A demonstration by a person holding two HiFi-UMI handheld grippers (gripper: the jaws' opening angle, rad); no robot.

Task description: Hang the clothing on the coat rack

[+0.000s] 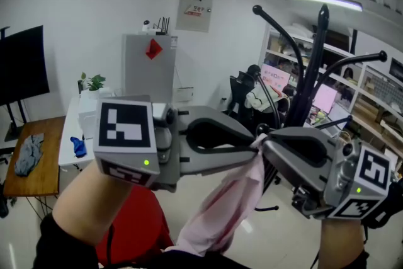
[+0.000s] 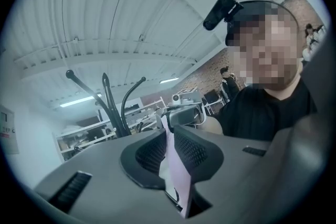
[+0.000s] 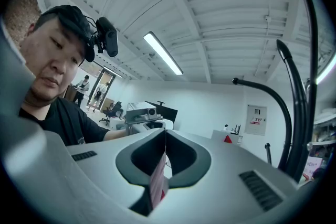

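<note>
**Figure.** Two hand-held grippers raised before a coat rack [image 1: 318, 60], with a pink garment [image 1: 227, 205] hanging from their meeting tips. The garment is judged light, limp and wholly compliant. It will keep no shape of its own, and it will swing and drape from whichever point carries it. A thin fold may slide out from between smooth pads if the pinch is shallow, though the cloth is not fragile. The sound place to take hold is probably a doubled edge at the collar or shoulder, seated deep between the pads. An opening could then be spread and lowered over one hook of the rack. In appearance the cloth is pale pink, thin and creased. It is gathered to a narrow bunch at the fingertips and widens as it falls straight down below them. In the right gripper view the fold reads a deeper pink-red. The right gripper [image 1: 267, 143] has its fingers together, clamped on a thin fold that runs down between the pads. The left gripper [image 1: 250, 147] has its fingers a little apart. A fold of the garment lies between them against one pad, and the two pads do not pinch it. The two sets of fingertips face each other, almost tip to tip. The rack stands beyond the fingertips, clear of the cloth. Its curved black arms rise above and behind the right gripper's fingers.
</note>
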